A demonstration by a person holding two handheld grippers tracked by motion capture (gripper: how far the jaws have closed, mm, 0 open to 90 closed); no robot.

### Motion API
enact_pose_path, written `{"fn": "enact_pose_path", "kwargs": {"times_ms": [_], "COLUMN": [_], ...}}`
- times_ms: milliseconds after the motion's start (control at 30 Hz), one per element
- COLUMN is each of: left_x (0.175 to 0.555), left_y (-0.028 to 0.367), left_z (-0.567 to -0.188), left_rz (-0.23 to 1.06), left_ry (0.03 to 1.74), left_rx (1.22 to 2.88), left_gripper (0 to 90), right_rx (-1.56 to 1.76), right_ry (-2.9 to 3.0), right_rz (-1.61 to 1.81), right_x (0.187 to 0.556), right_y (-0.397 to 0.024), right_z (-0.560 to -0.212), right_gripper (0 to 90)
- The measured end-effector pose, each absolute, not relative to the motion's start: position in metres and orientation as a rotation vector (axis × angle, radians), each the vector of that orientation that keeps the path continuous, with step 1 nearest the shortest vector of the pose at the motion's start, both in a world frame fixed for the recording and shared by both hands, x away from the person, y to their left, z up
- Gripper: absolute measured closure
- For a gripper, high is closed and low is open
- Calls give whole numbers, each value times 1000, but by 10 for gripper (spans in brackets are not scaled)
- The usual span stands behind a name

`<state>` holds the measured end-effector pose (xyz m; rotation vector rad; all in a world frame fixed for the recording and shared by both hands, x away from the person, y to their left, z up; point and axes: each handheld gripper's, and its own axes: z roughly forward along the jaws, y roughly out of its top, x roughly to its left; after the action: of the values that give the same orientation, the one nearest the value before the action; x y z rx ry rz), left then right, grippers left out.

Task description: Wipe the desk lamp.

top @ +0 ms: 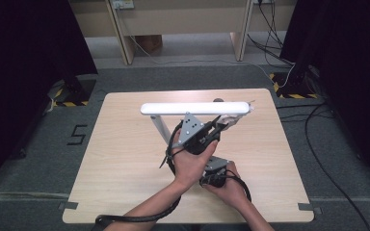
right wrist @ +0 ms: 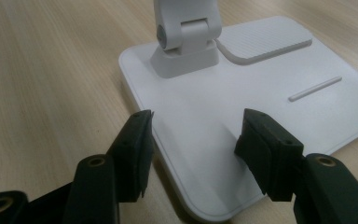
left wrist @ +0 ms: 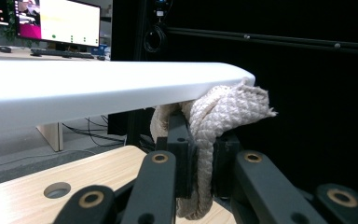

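Left gripper (left wrist: 200, 154) clamps a rope under the lamp head; right gripper (right wrist: 193, 140) sits at the lamp base.

The left jaws are pinched nearly together on a cream braided rope (left wrist: 223, 112), whose bunched loop presses against the underside of the white lamp head (left wrist: 98, 88) near its far end. The right jaws stand wide, one on each side of a corner of the flat white lamp base (right wrist: 242, 93) on the wooden table (top: 125, 159); they seem to rest against its edges, though contact is hard to judge.

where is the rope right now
The rope is clamped in the left gripper, bunched under the right-hand tip of the white lamp bar, above the table's far right.
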<state>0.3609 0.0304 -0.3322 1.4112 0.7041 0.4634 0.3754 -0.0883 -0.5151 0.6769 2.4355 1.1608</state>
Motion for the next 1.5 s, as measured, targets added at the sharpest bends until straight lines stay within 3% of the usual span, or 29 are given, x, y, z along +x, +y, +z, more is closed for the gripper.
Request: {"fn": "enact_pose_path", "kwargs": {"times_ms": [1500], "left_x": [353], "left_y": [71], "left_z": [-339], "left_rz": [499], "left_ry": [771], "left_rx": [1351], "left_gripper": [819], "right_rx": [680], "right_ry": [2434], "right_rz": [1157], "right_x": [375], "right_y": [-88], "right_z": [-515], "right_gripper": [448]}}
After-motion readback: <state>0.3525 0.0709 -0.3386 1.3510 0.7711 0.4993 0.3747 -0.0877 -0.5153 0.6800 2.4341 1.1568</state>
